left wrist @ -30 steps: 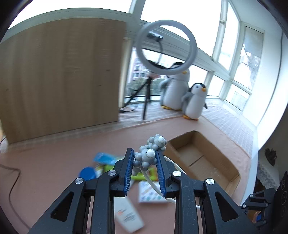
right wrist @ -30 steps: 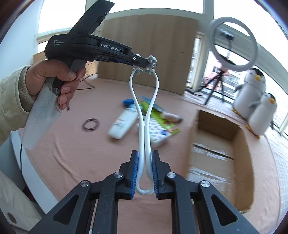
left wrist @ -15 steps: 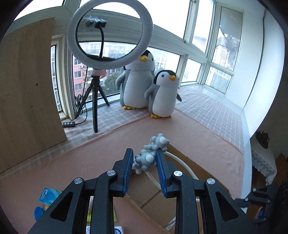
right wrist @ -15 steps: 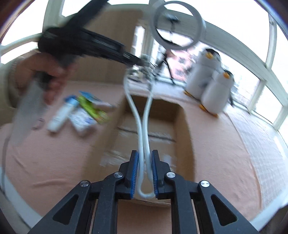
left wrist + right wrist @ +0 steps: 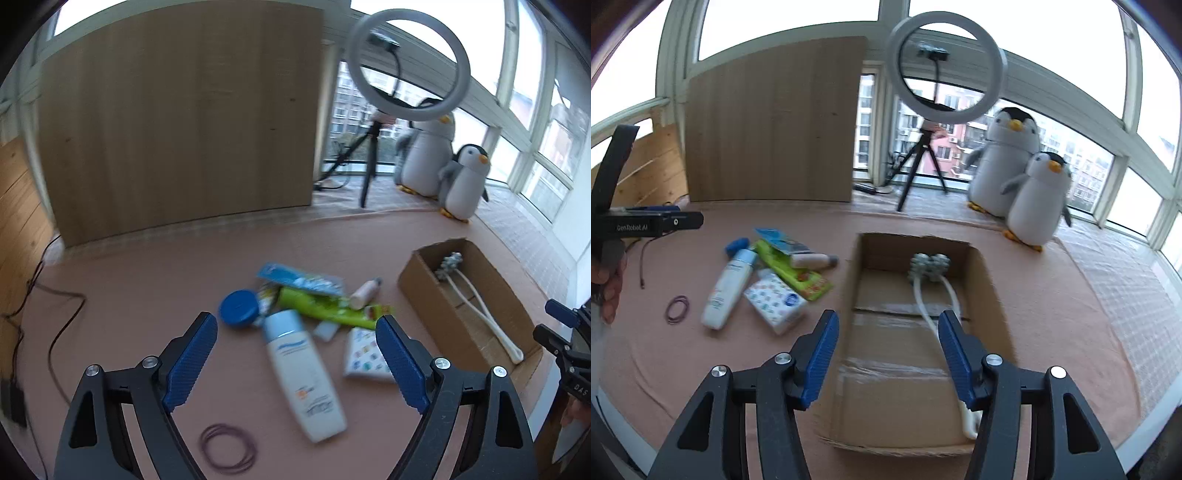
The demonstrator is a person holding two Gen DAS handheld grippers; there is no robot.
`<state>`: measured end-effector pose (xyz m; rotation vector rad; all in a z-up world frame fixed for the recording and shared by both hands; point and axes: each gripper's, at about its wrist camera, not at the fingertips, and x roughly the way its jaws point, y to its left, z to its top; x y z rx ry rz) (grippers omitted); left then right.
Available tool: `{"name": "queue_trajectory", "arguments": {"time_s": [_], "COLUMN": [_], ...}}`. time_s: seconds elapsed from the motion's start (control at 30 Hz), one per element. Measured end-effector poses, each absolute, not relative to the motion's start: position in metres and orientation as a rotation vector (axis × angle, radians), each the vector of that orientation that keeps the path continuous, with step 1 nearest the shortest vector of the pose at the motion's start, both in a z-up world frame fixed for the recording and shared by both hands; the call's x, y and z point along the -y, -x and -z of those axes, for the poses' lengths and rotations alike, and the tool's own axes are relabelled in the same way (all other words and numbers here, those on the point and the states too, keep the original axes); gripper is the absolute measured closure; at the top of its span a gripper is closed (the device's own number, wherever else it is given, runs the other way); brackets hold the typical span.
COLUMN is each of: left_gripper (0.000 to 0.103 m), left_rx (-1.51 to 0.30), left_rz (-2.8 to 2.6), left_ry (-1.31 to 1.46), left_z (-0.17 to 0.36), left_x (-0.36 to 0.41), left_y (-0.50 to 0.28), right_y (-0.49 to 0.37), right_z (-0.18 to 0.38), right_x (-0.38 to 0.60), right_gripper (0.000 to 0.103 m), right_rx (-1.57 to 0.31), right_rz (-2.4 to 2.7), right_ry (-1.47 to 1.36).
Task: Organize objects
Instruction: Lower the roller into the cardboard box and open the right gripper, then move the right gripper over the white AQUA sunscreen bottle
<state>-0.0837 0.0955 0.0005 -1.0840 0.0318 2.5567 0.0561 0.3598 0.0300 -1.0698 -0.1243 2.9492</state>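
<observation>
Released since 0.5 s ago, massager [image 5: 929, 271] now lies in box [image 5: 982, 258]. Both grippers, left [image 5: 295, 363] & right [image 5: 884, 352], gape empty. Next pick is probably the lotion bottle [image 5: 303, 373]: approach lengthwise, grip mid-body.

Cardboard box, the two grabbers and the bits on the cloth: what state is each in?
Brown cardboard box: open-topped, holds the massager.
White two-armed massager with grey knobs: lying inside the box.
Left gripper: open, empty.
Right gripper: open, empty.
White lotion bottle with pale blue cap: lying on its side.
</observation>
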Motion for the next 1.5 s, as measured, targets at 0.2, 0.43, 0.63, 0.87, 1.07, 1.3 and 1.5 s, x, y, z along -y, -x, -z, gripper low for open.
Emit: {"name": "queue_trajectory", "arguments": {"time_s": [0.2,0.43,0.63,0.87,1.07,1.3,1.5], "left_gripper": [0.011,0.011,0.011,0.011,0.011,0.011,0.011], "left_rx": [0.173,0.324,0.436,0.436,0.432,0.401,0.403], "left_rz": [-2.729,-2.815,-2.859,-2.858,-2.828,-2.784,-2.756], "left_ry": [1.179,1.248,1.251,1.263,1.286,1.284,1.300], "left_z": [0.013,0.027,0.030,0.034,0.040,0.040,0.043], "left_x": [0.028,0.111,0.140,0.137,0.127,0.105,0.095], "left_y": [0.037,-0.008,-0.030,-0.030,-0.019,-0.014,-0.015], "right_y": [-0.029,-0.018,0.015,0.038,0.019,0.048,0.053], "right_z": [0.001,0.055,0.079,0.080,0.051,0.087,0.085], "right_x": [-0.256,-0.147,-0.121,-0.150,-0.180,-0.185,-0.188], "right_gripper": [0.043,0.043,0.043,0.044,0.043,0.042,0.062], "right_rx": [0.146,0.179,0.108,0.126,0.329,0.258,0.169], "right_rz": [-3.119,-3.178,-3.123,-3.005,-3.018,-2.977,-3.010], "right_ry": [1.310,1.675,1.782,1.734,1.486,1.649,1.640]}}
